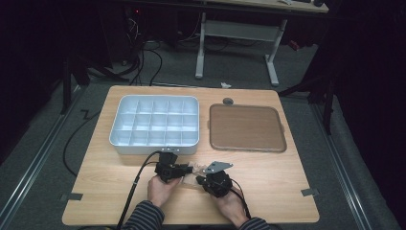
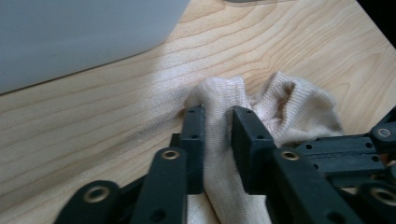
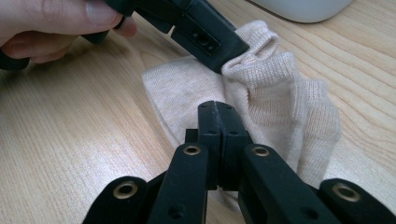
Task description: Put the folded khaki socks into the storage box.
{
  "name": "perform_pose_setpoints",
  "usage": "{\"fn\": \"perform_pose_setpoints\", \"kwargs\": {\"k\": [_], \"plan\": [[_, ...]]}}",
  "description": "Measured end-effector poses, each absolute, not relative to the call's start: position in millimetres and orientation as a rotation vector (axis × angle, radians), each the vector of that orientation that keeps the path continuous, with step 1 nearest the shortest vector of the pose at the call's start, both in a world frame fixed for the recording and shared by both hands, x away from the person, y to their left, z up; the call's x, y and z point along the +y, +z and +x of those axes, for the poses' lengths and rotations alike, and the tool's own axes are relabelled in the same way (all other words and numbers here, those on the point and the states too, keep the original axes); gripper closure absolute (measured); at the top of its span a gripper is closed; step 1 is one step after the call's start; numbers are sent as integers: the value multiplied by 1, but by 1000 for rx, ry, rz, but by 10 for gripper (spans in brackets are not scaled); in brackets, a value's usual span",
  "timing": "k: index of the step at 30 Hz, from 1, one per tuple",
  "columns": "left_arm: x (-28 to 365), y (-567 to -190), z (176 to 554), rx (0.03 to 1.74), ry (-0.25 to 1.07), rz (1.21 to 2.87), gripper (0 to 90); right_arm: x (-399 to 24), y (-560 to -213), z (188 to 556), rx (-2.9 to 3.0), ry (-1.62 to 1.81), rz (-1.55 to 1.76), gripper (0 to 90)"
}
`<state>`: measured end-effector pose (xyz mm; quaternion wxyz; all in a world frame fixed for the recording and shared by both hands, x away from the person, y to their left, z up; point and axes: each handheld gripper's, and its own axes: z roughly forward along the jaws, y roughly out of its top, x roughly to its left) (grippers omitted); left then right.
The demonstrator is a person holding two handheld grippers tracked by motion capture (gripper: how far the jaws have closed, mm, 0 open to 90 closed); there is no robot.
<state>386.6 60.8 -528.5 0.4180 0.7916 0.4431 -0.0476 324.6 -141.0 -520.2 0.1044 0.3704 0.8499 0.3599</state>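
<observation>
Beige sock (image 2: 280, 107), cuff toward the tray (image 2: 70, 37)

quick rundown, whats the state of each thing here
sock: beige, bunched on the table, gripped by both grippers
left gripper: shut on the sock's fabric
right gripper: shut, pinching the sock's edge
compartment box: open, cells look empty
brown tray: flat, nothing on it

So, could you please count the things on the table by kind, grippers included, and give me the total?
Beige knitted sock: 1
Pale compartment tray: 1
Brown flat tray: 1
Black grippers: 2, the left gripper and the right gripper, both closed on the sock
Total: 5
</observation>
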Motion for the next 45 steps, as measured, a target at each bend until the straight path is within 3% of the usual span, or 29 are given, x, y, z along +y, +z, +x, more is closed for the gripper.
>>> {"fn": "perform_pose_setpoints", "kwargs": {"k": [2, 8, 22, 45], "plan": [[61, -528, 386, 1104, -116, 1986, 815, -142, -520, 325, 2506, 1061, 1092, 900], [64, -526, 384, 1105, -131, 1961, 839, -143, -520, 325, 2506, 1072, 1103, 900], [63, -520, 372, 1094, -113, 1956, 844, -139, -501, 329, 2445, 1134, 1126, 900], [73, -508, 363, 1067, -117, 1925, 848, -141, -508, 343, 2479, 1010, 1198, 900]]}}
